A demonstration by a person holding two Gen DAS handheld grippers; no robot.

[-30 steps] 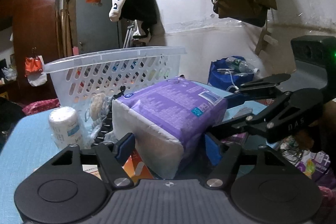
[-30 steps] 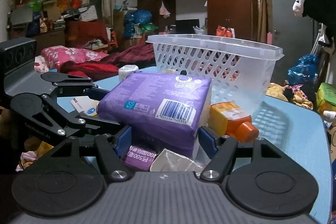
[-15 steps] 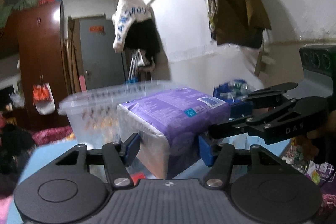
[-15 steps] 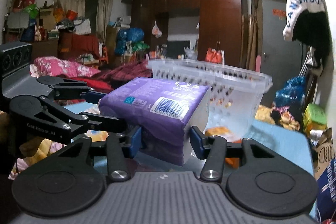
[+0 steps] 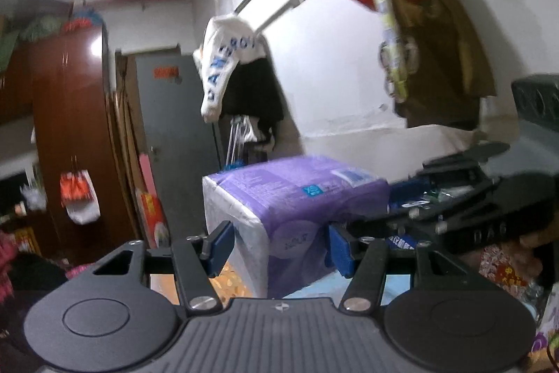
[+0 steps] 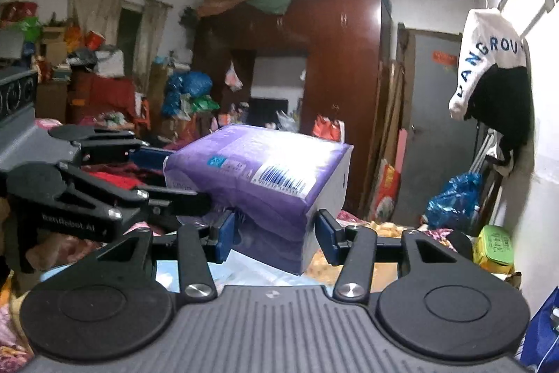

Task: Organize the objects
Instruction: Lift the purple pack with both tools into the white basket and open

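Note:
A purple and white soft pack (image 5: 297, 198) is held up in the air between both grippers. My left gripper (image 5: 279, 245) is shut on one end of it, blue pads pressing its sides. My right gripper (image 6: 276, 233) is shut on the other end, where the pack (image 6: 258, 173) shows its barcode. The right gripper also shows in the left wrist view (image 5: 464, 208), and the left gripper in the right wrist view (image 6: 87, 191). The white basket is out of both views.
A strip of the blue table (image 6: 265, 271) shows below the pack. A brown wardrobe (image 6: 335, 69), a grey door (image 5: 174, 142), hanging clothes (image 5: 237, 79) on the white wall and piled clutter (image 6: 104, 86) fill the room beyond.
Both grippers have lifted the purple pack well up off the table. The white basket and the other table items have dropped out of view.

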